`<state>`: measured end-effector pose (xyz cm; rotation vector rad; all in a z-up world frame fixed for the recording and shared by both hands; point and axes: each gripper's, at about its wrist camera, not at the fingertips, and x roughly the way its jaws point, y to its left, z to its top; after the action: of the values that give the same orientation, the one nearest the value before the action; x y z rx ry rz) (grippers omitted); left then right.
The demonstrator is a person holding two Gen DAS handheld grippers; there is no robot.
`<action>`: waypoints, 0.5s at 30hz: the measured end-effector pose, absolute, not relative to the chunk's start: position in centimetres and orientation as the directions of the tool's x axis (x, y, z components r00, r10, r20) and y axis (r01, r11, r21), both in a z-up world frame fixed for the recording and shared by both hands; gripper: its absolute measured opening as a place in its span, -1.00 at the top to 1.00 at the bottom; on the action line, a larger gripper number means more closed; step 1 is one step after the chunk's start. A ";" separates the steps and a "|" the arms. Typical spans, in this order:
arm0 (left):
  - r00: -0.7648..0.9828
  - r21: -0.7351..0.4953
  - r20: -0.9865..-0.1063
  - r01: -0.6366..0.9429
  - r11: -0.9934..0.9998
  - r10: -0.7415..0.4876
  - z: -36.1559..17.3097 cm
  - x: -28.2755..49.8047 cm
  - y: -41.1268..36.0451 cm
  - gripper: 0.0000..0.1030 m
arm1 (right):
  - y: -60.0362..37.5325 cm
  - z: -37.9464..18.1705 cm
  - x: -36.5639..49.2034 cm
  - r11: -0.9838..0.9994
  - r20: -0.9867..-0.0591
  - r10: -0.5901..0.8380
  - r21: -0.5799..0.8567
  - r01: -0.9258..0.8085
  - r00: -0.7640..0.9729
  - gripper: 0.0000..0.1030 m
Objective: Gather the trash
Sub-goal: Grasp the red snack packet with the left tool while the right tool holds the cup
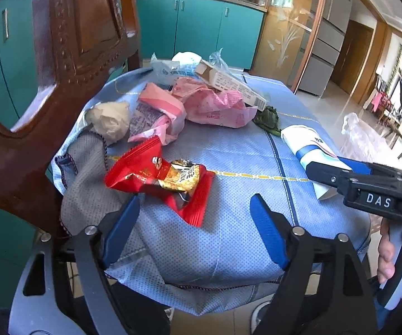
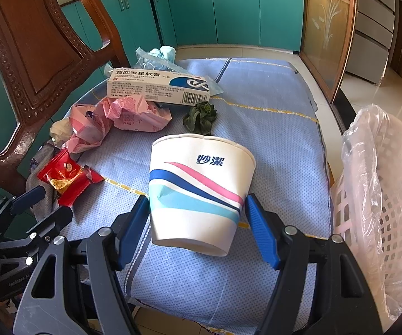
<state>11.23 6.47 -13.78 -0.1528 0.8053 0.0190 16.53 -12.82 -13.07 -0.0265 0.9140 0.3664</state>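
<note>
The paper cup is white with navy, pink and light-blue waves and navy lettering. The snack wrapper is red and gold, the crumpled bags pink. The cloth is pale blue, dotted, with yellow dashed lines. The basket is white lattice; the cabinets teal.

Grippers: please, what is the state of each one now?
Left gripper: open, holding nothing, near the red wrapper.
Right gripper: open around the paper cup; grip cannot be told.
</note>
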 end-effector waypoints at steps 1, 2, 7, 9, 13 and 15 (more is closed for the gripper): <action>0.692 -0.134 -0.721 -0.080 0.988 -0.041 -13.8 11.3 6.5 -0.62 | -12.7 -13.0 16.6 0.937 -0.778 0.300 0.133 -0.322 0.552 -0.35; 0.690 -0.134 -0.723 -0.089 0.987 -0.036 -13.9 11.4 6.7 -0.62 | -12.7 -13.0 16.6 0.937 -0.778 0.301 0.133 -0.323 0.552 -0.35; 0.684 -0.080 -0.729 -0.142 0.987 0.040 -13.9 13.0 6.6 -0.62 | -12.5 -12.9 16.4 0.933 -0.778 0.304 0.128 -0.336 0.549 -0.35; 0.672 -0.059 -0.738 -0.156 0.986 0.063 -14.1 14.0 6.5 -0.62 | -12.4 -13.0 16.5 0.933 -0.781 0.303 0.127 -0.336 0.546 -0.35; 0.639 -0.065 -0.766 -0.181 0.981 0.067 -15.1 15.6 6.7 -0.62 | -12.3 -13.1 16.4 0.933 -0.785 0.299 0.122 -0.337 0.543 -0.35; 0.625 -0.053 -0.776 -0.188 0.981 0.078 -15.7 15.8 6.7 -0.56 | -12.3 -13.1 16.5 0.934 -0.787 0.297 0.121 -0.336 0.542 -0.35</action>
<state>15.80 6.71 -15.74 -0.1333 0.8827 0.1527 16.46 -12.29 -13.15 -0.0467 0.9249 0.3761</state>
